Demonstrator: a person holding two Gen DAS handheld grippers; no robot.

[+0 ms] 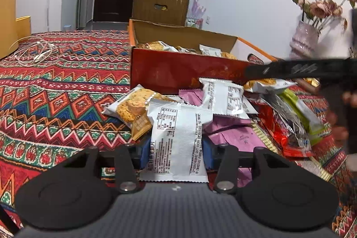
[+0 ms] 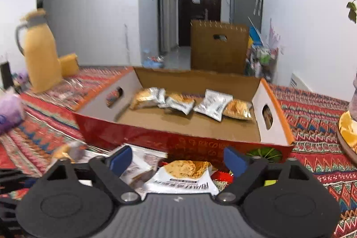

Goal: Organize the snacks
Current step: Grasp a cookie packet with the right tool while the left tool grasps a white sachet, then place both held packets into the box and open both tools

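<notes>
One white snack packet (image 1: pixel 178 139), lengthwise away from camera, pinched in left tool (image 1: pixel 176 152).

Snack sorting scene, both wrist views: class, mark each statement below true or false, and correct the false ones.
1. The left gripper has a white packet between its blue pads. True.
2. The cardboard box is empty. False: several snack packets lie along its far side.
3. The right gripper is clamped on a pink packet. False: its jaws stand apart over a white packet with a biscuit picture, pads clear of it.
4. A yellow jug stands on the patterned cloth to the left of the box. True.
5. The vase of flowers stands inside the box. False: it stands outside, to its right.
</notes>
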